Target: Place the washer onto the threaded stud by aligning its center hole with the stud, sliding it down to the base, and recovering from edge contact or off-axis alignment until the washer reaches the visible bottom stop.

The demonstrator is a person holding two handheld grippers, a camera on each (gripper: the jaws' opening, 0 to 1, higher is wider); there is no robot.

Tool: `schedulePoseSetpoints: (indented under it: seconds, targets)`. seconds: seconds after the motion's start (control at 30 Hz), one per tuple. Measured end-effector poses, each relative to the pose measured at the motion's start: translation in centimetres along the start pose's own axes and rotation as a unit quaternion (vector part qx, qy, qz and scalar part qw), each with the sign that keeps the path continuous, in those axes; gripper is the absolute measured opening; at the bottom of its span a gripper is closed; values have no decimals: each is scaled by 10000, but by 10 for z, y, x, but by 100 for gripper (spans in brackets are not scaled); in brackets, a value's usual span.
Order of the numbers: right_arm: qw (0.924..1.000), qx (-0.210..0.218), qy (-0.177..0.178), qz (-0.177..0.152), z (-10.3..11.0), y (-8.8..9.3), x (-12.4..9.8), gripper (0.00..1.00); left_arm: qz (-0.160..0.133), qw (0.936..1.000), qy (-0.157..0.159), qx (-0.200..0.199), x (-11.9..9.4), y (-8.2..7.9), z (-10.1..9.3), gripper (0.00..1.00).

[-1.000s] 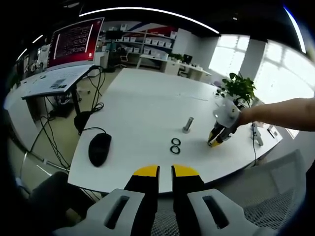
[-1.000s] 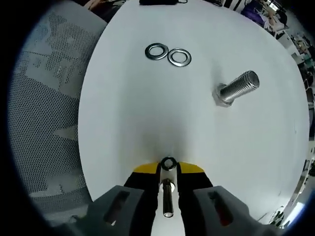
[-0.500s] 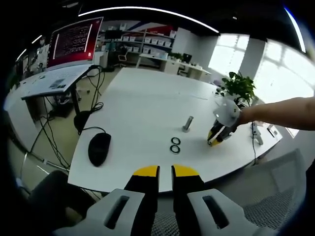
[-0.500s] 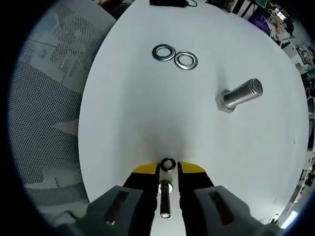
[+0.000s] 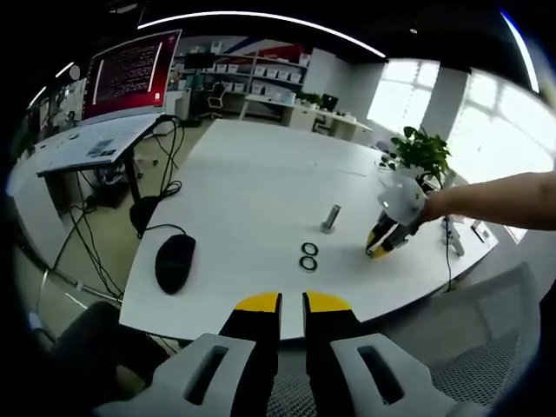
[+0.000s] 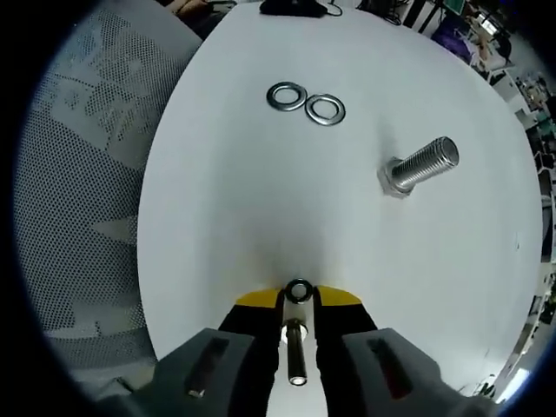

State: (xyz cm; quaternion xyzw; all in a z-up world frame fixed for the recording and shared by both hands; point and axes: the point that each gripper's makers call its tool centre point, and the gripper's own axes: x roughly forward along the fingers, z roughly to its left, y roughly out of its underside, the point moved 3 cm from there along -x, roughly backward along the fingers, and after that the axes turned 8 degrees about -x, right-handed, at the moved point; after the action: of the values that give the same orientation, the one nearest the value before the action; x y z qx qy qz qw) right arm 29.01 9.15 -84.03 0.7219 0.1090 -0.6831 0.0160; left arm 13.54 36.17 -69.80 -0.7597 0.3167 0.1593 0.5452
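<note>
I see a broad white worktop spread out ahead of my left tool, which hangs just off the near edge with its yellow-tipped jaws nearly together and nothing between them. A mesh chair back lies left of my right tool, beyond the worktop's edge. In the left gripper view, a red-lit monitor stands far off to the upper left on another desk, and a green potted plant sits at the far right, behind the person's bare forearm. A black computer mouse rests on the worktop ahead and left of my left tool. My right tool reaches down to the worktop surface, seen from the left gripper view ahead and to the right; its jaws are closed on a washer, held on edge at the tips, with a metal rod running back between the jaws. The threaded stud stands on its hex base ahead and right of my right tool, well apart from it, and appears tilted in this view. Two spare washers lie flat, side by side and touching, farther ahead and slightly left.
</note>
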Motion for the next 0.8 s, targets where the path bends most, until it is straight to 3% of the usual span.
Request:
schedulePoseSetpoints:
  seconds: [0.8]
  targets:
    - [9996,-251,91,65,0,-1,-1,16,-61,10000,-22,-29,-1,-2,0,7]
